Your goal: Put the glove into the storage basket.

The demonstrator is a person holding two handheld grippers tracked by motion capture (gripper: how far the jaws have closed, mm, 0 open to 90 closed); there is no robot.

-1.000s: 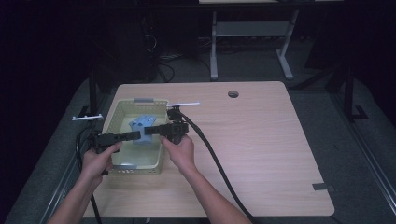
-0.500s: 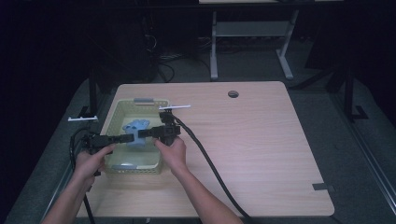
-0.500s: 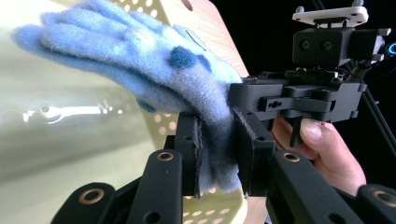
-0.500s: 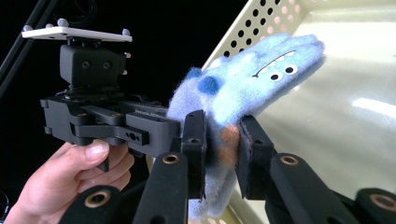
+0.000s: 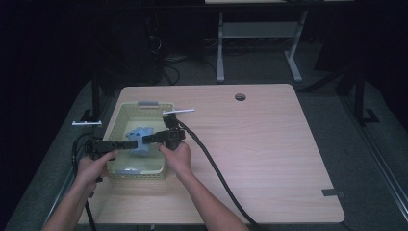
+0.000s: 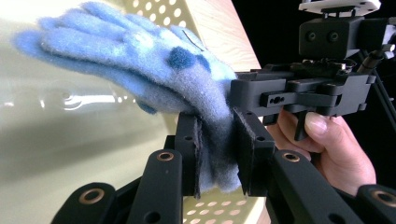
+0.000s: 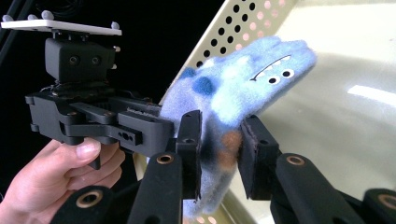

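A fuzzy blue glove [image 5: 139,134] with a monster face hangs just above the floor of a pale yellow perforated basket [image 5: 115,120]. My left gripper [image 5: 132,144] comes in from the left, and its pads squeeze the glove's cuff [image 6: 217,154]. From the right, my right gripper [image 5: 148,139] holds the same glove [image 7: 243,88]. The cuff fills the gap between its jaws [image 7: 219,154]. Those jaws have just been opening slightly, with the fabric still touching both pads. The glove's fingers [image 6: 70,42] point away into the basket.
The basket stands at the left of a wooden table [image 5: 269,144]. A white strip [image 5: 179,111] lies just past the basket's far right corner. A thick black cable [image 5: 216,168] trails from my right gripper toward the near edge. A round hole [image 5: 240,96] sits at the back.
My right hand has shifted a little left and down toward the basket. The glove stays between both grippers, and the left hand has hardly moved.
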